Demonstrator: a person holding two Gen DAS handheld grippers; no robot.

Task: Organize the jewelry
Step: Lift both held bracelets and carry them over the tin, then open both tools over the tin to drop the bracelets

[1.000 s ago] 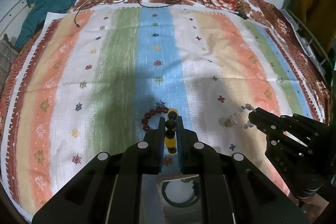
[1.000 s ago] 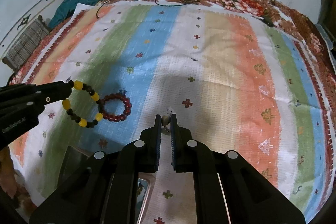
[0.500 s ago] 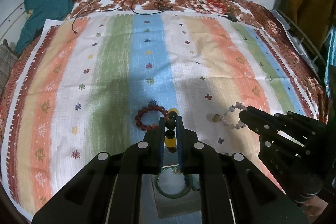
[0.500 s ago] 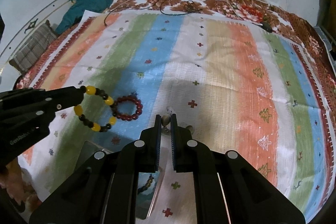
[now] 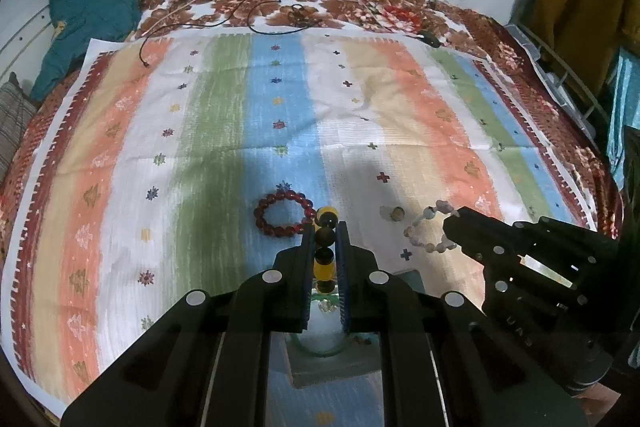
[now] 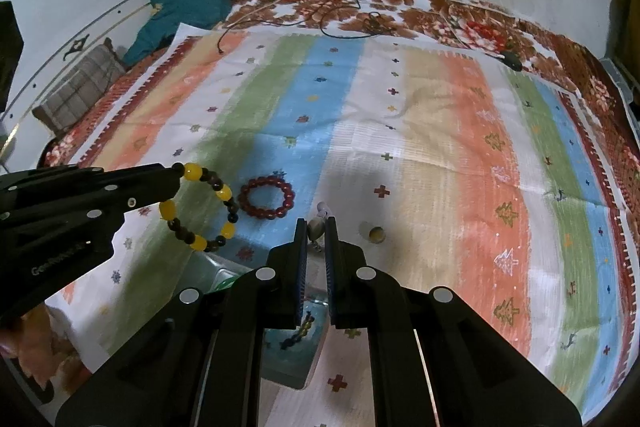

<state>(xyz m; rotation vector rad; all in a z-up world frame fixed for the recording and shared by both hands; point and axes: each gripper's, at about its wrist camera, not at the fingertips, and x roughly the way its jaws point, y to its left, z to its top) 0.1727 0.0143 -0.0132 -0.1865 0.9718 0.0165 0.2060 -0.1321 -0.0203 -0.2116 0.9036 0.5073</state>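
Note:
My left gripper (image 5: 325, 227) is shut on a yellow-and-dark bead bracelet (image 5: 325, 247), held in the air; the bracelet also shows hanging from it in the right wrist view (image 6: 200, 211). My right gripper (image 6: 316, 223) is shut on a pale bead bracelet (image 6: 316, 227), which dangles from its tip in the left wrist view (image 5: 428, 231). A red bead bracelet (image 5: 284, 213) lies flat on the striped cloth (image 5: 224, 131), just beyond both grippers. A single loose bead (image 6: 376, 234) lies on the cloth to the right of the right gripper.
A glass-topped jewelry box (image 5: 332, 351) sits under the left gripper, near the cloth's front edge; it also shows in the right wrist view (image 6: 292, 343), with a dark beaded string in it. A teal garment (image 5: 88, 15) and black cables (image 5: 280, 15) lie at the far edge.
Both grippers have pulled back and risen with their bracelets. The pale bracelet has lifted off the cloth. The red bracelet and loose bead stay put.

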